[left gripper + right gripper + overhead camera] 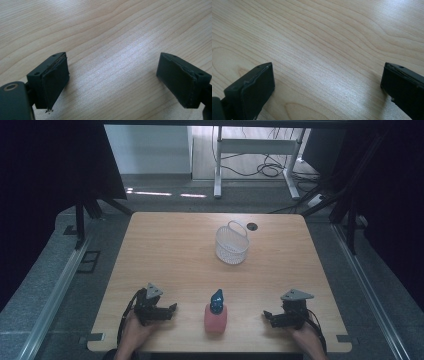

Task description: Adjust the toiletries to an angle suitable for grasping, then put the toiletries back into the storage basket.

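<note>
Nearest the high camera, my two hands rest on the near edge of the bench (170, 245), a pale wood-grain top that is the largest item here. On its far half, right of centre, stands a white mesh basket (232, 245) with a hoop handle, next to a dark round hole (252, 226) in the top. At the near edge, between the hands, sits a pink block (216, 318) with a small blue object (217, 301) on top of it; I cannot tell what the blue object is. The left gripper (170, 309) lies to the block's left and the right gripper (269, 315) to its right, each apart from it.

From the left gripper view, the left gripper (112, 80) has its jaws spread wide over bare wood grain with nothing between them. From the right gripper view, the right gripper (327, 87) reads the same: jaws wide apart, bare bench between them. Both close views resolve the grain and the worn black pads (56, 82); the high view alone gives the basket, block and floor cables (270, 169).
</note>
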`<state>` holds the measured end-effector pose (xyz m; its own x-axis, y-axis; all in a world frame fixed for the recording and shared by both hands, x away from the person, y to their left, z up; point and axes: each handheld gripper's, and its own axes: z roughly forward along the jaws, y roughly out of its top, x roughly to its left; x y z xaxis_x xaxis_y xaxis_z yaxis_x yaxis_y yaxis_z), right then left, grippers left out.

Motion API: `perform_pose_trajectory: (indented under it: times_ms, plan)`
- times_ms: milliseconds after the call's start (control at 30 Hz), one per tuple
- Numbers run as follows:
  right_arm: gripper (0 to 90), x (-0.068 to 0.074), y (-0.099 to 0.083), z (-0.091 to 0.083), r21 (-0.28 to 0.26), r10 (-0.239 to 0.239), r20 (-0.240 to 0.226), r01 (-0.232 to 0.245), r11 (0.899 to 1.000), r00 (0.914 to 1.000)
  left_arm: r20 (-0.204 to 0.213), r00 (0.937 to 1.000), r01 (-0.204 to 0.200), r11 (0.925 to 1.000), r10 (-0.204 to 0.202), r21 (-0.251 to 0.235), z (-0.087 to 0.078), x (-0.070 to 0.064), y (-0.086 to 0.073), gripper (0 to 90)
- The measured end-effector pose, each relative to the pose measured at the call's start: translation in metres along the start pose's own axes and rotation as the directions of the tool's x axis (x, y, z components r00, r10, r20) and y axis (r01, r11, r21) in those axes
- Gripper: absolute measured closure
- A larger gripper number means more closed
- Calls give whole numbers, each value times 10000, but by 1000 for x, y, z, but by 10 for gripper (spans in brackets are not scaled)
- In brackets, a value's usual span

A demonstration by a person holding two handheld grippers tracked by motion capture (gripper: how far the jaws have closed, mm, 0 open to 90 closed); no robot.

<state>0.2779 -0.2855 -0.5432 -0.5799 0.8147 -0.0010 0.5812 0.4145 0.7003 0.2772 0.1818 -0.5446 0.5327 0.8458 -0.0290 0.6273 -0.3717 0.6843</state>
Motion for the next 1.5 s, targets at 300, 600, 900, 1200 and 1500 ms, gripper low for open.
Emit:
perform_pose_trajectory:
  times_ms: [300, 600, 900, 1200, 1500]
  plan:
    - [0, 0, 0, 0, -16, -20, -27, 20, 10000, 10000, -5, 10000, -9, 10000, 9, 5, 0, 0, 0, 106]
    - [0, 0, 0, 0, -17, -24, -34, 24, 10000, 10000, -18, 10000, 6, 10000, -6, 7, 0, 0, 0, 105]
    - [0, 0, 0, 0, -16, -24, -34, 24, 10000, 10000, 48, 10000, -53, 10000, 53, 25, 0, 0, 0, 105]
    - [0, 0, 0, 0, -7, -9, -36, 9, 10000, 10000, 150, 9997, -190, 9998, 190, 54, -1, -1, 1, 107]
    - [0, 0, 0, 0, -15, -12, -36, 12, 10000, 10000, 491, 9987, -144, 9996, 157, -251, -7, -2, 2, 106]
